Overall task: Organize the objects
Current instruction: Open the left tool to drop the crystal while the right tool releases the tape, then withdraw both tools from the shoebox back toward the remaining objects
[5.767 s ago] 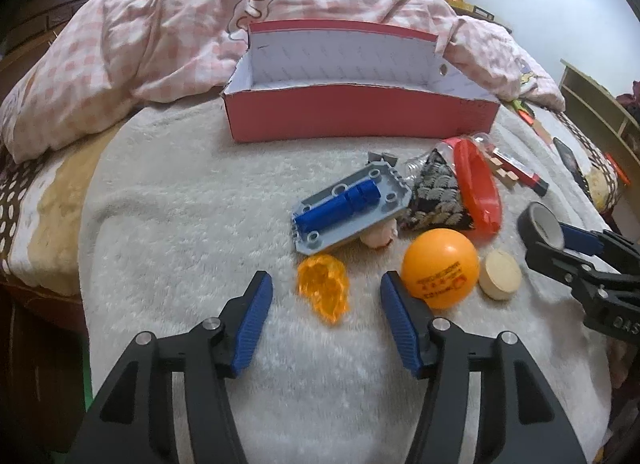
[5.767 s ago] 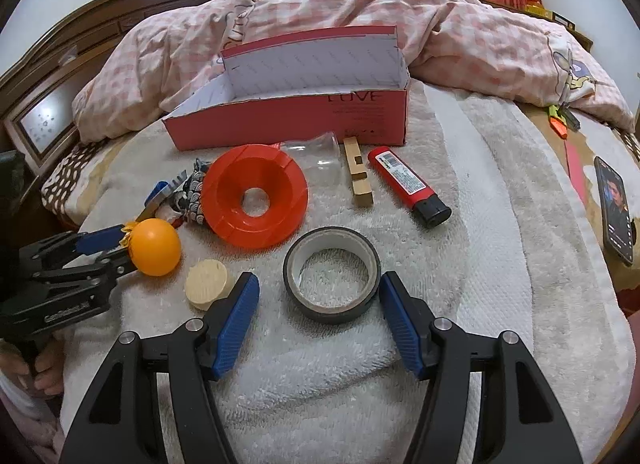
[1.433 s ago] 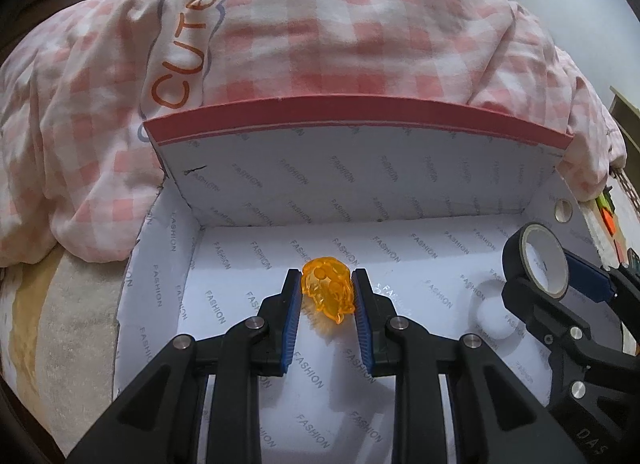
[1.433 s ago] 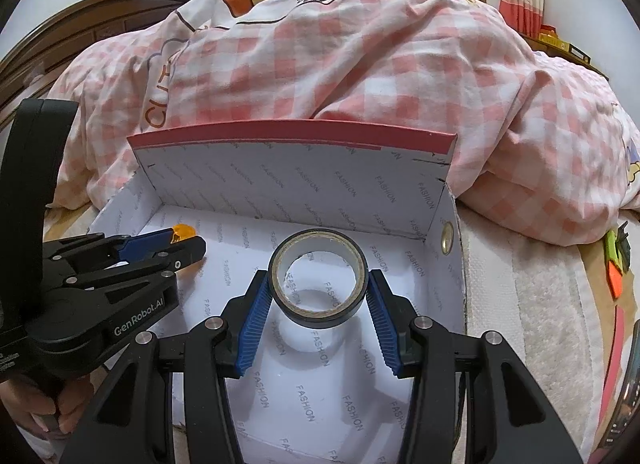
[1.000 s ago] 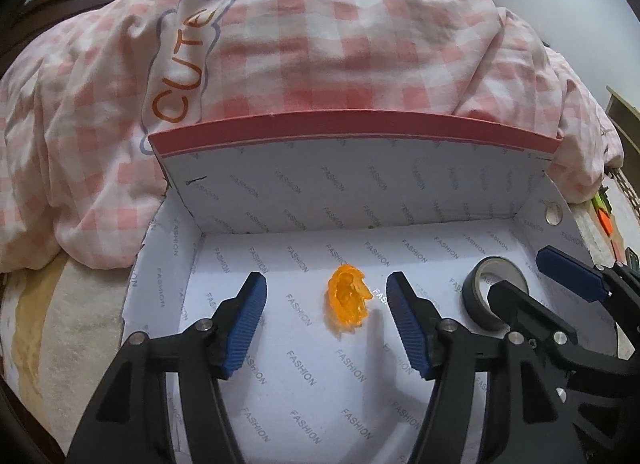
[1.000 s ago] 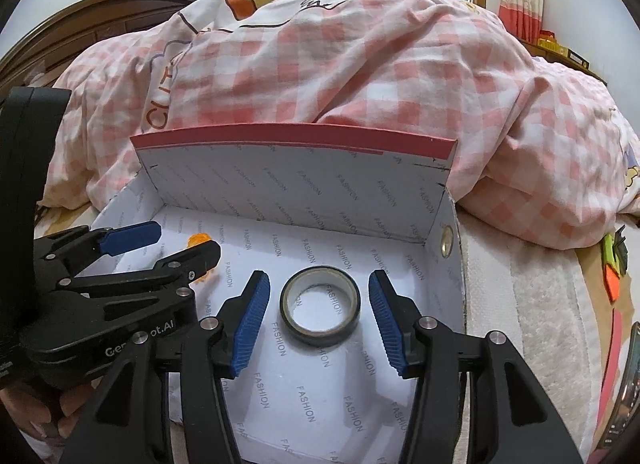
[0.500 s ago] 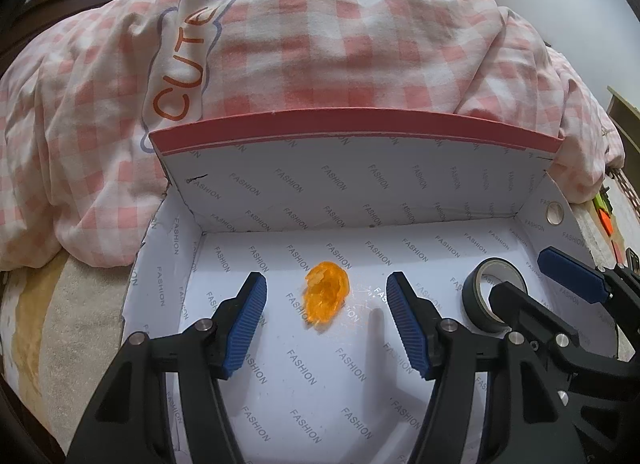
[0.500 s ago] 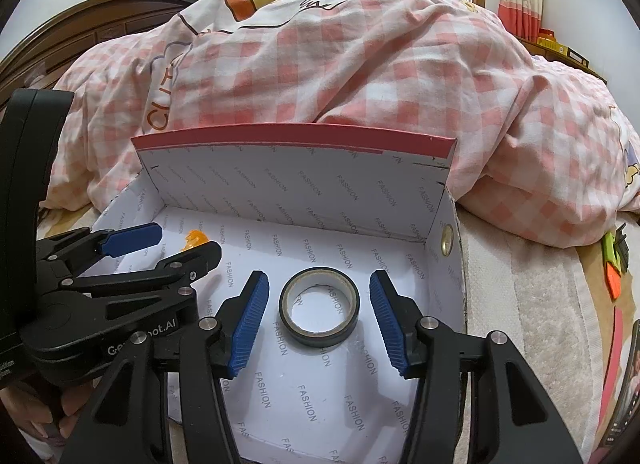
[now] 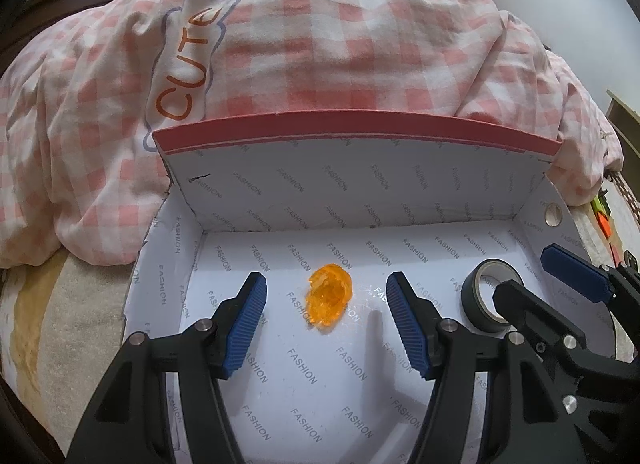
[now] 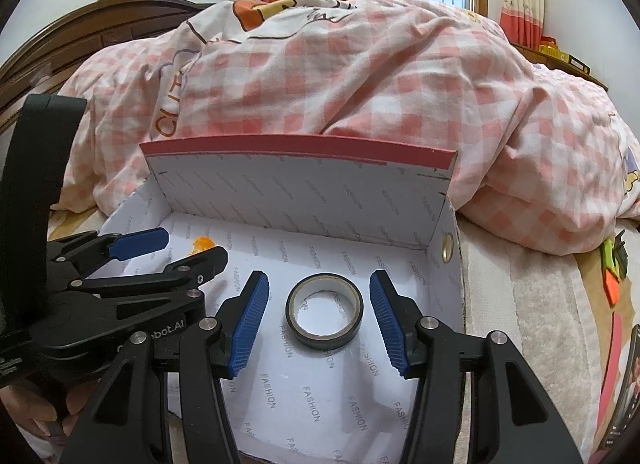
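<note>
A red box lined in white (image 9: 360, 192) (image 10: 304, 192) lies open on the bed. On its floor rests a clear orange faceted piece (image 9: 329, 296), free between the spread blue pads of my left gripper (image 9: 326, 318), which is open. A roll of dark tape (image 10: 325, 316) (image 9: 486, 300) lies flat at the box's right end, between the pads of my right gripper (image 10: 318, 318), also open and not touching it. In the right wrist view the left gripper (image 10: 160, 254) hides most of the orange piece (image 10: 202, 244).
A pink checked duvet (image 9: 320, 52) (image 10: 360, 76) is heaped just behind the box. A cream blanket (image 10: 520, 288) covers the bed to the right, with orange and green bits (image 10: 614, 272) on it. A wooden headboard (image 10: 100, 24) stands at the back left.
The orange piece has rolled a little on the box floor since my left jaws let it go. The tape lies where my right jaws dropped it. Both grippers hold still.
</note>
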